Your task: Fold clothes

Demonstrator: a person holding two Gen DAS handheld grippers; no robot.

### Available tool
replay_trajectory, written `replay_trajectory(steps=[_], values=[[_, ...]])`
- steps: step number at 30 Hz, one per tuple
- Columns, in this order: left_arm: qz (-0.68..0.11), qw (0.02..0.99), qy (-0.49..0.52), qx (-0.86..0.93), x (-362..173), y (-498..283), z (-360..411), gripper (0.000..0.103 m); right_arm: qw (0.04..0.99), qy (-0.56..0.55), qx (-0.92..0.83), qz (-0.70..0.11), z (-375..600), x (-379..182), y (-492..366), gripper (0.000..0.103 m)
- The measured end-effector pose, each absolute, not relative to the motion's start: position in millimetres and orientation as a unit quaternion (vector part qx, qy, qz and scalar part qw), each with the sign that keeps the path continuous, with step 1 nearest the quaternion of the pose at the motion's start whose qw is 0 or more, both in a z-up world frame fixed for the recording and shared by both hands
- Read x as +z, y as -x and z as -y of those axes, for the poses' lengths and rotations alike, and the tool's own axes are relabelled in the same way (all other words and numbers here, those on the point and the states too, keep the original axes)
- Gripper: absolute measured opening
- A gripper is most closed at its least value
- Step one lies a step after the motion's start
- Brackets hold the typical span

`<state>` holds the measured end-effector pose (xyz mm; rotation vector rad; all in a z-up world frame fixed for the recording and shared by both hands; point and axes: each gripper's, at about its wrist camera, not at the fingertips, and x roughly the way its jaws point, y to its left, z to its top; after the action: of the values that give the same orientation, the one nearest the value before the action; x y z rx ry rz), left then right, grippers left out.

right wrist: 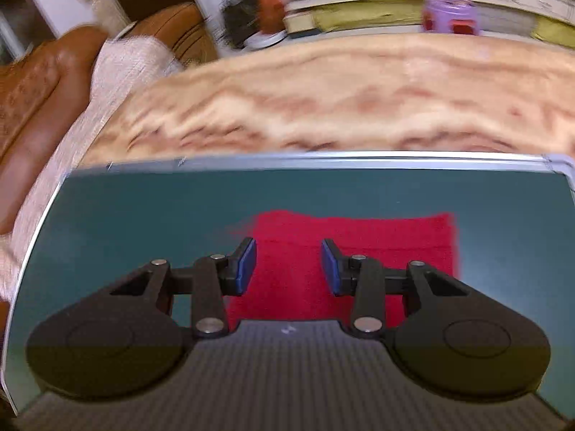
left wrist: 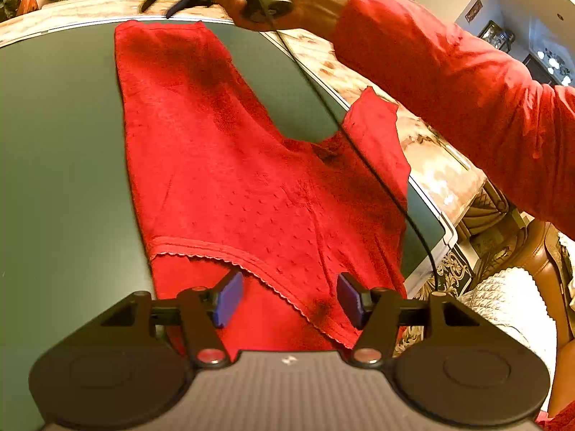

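Flat: one red garment (left wrist: 230, 179) on green board (left wrist: 61, 143); two grippers (jaws spread).

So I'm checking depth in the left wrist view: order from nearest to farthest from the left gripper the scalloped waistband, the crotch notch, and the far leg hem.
From the left gripper:
1. Scalloped waistband, just ahead.
2. Crotch notch, mid-table, rightward.
3. Far leg hem, at the table's far edge.

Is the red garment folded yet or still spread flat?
Spread flat: the red dotted-knit garment lies open on the dark green board, waistband near, both legs apart, one over the edge.
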<state>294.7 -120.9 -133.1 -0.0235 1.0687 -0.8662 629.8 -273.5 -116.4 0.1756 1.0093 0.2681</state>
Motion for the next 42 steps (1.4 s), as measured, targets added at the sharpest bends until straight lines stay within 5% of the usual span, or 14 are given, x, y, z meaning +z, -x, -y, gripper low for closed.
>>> replay_trajectory(steps=[13,26,32,42], values=[[-0.495,0.777,0.001,-0.388,-128.6,-295.9,119.4,0.065,0.867,-0.062,0.135,-0.476,207.3,-140.8,-642.9,0.049],[-0.425,0.869,-0.067,-0.243,-101.6,-471.6,110.0,0.064,0.871,-0.167,-0.001,-0.461,378.2,-123.6,-631.4,0.047],[-0.407,0.878,-0.095,-0.232,-103.6,-560.5,154.5,0.063,0.874,-0.134,0.007,-0.467,373.4,-138.5,-633.3,0.047],[-0.421,0.854,-0.169,-0.255,-140.0,-577.0,203.3,0.059,0.878,-0.003,0.022,-0.478,342.6,-136.6,-625.7,0.046]])
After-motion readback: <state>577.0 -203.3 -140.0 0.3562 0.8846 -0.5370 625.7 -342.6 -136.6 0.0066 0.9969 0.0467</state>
